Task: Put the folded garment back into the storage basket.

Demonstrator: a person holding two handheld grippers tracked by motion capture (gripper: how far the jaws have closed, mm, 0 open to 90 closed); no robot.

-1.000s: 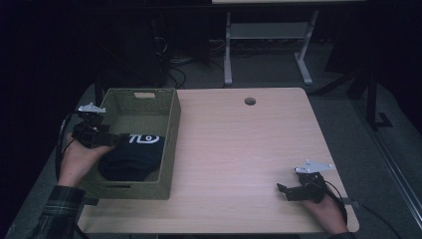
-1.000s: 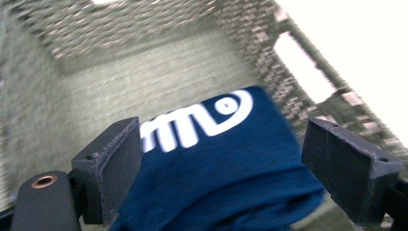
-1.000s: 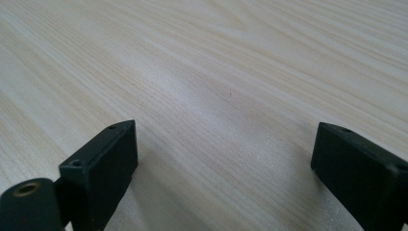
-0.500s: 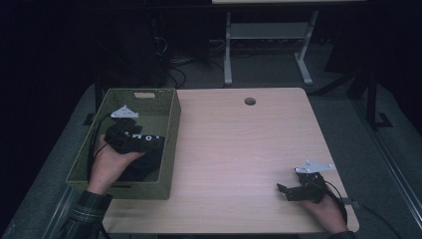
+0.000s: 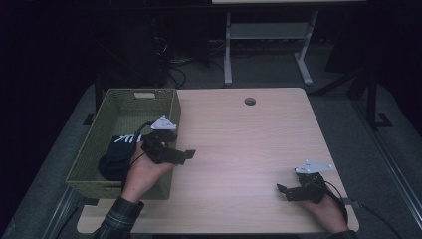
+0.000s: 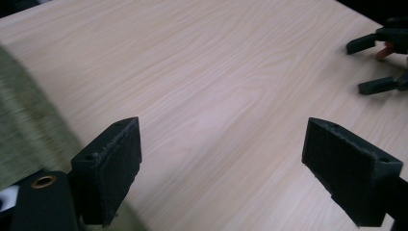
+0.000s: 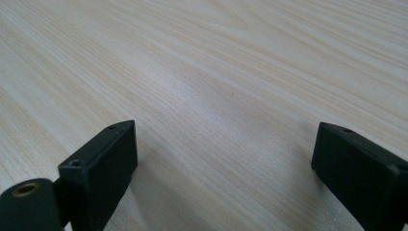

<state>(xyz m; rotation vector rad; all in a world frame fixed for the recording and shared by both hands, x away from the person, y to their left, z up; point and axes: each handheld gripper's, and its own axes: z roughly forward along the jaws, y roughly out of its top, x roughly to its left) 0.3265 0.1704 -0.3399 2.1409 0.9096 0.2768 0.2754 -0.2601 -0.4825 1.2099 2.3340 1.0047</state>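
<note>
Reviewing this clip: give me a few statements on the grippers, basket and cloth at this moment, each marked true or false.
1. The left gripper is open with nothing between its jaws. True.
2. The dark garment lies on the bare table. False: it lies inside the green basket.
3. The right gripper holds a cloth. False: it is open and empty, low over the table.
4. The basket stands at the table's left end. True.
5. The two grippers touch. False: they are far apart.
</note>
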